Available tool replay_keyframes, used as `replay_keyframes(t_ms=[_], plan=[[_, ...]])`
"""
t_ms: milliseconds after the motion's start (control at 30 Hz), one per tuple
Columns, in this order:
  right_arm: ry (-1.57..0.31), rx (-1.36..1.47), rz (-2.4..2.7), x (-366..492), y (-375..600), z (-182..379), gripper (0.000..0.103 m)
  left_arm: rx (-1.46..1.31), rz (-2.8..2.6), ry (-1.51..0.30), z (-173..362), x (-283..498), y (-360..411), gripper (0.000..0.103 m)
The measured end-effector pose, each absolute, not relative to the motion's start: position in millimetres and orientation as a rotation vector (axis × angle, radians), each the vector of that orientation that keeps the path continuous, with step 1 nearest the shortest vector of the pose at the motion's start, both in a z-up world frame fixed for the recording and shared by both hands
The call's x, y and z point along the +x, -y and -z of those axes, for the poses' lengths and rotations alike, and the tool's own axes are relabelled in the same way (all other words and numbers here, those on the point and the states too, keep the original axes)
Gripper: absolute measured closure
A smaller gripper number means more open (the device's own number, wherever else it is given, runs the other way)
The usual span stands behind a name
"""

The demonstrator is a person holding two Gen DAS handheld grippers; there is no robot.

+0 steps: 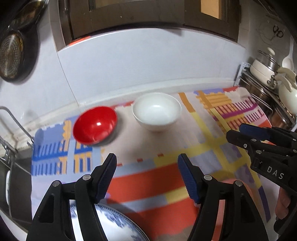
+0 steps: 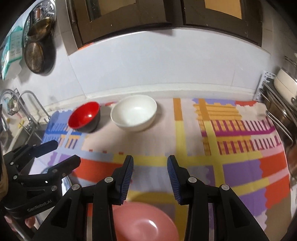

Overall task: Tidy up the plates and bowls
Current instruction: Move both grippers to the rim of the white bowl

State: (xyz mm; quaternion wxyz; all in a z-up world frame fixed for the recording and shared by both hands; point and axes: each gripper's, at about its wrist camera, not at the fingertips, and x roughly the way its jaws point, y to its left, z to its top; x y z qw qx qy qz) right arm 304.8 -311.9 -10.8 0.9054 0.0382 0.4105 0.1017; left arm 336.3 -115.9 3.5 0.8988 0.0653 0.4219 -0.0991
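A red bowl [image 1: 95,125] [image 2: 84,116] and a white bowl [image 1: 156,111] [image 2: 134,112] sit side by side at the back of a colourful mat [image 1: 185,166] [image 2: 213,148]. A blue-and-white plate [image 1: 115,224] lies just under my left gripper [image 1: 147,163], which is open and empty. A pink plate [image 2: 143,222] lies under my right gripper [image 2: 150,165], also open and empty. Each gripper shows in the other's view, the right one [image 1: 235,132] and the left one [image 2: 65,152].
A sink with a faucet [image 2: 24,103] lies to the left. Pots and a rack [image 1: 269,77] stand at the right edge. A white wall and dark cabinets [image 2: 148,16] rise behind. Strainers [image 2: 37,55] hang at upper left.
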Motion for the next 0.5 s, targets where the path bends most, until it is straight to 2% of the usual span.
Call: replay_keyframes(t_ms=[500], plan=[[-0.871, 0.108, -0.177, 390, 298, 16, 0.064, 0.178, 0.226, -0.874, 2, 434, 104, 0.037]])
